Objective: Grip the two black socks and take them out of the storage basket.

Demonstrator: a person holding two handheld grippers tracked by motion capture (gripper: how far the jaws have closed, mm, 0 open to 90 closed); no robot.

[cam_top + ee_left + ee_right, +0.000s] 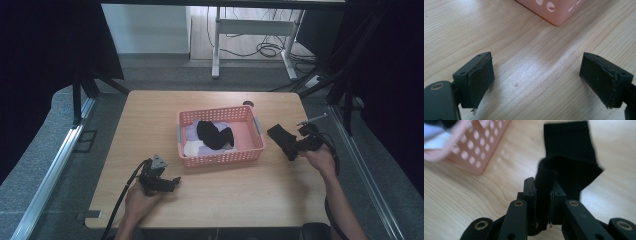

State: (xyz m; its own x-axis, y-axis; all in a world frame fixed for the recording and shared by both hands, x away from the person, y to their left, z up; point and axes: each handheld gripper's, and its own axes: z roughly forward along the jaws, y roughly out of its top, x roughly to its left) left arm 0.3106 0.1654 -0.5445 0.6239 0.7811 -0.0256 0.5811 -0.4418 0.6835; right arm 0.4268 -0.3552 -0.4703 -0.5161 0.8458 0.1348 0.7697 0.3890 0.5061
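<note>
Right gripper (pixel 543 195) fingers pinch black sock (pixel 569 152) beside pink basket (pixel 474 155).

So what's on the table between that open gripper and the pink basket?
Nothing: in the left gripper view, bare wood runs from the left gripper up to the pink basket. The high view agrees.

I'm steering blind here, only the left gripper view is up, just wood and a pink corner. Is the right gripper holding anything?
Observer: Yes, the right gripper is shut on a black sock lying on the table right of the pink basket.
Operator: Anything in the basket?
Observer: A black garment on top of pale cloths.
Operator: Where's my left gripper?
Observer: Near the basket's front left corner, left gripper open.
</note>
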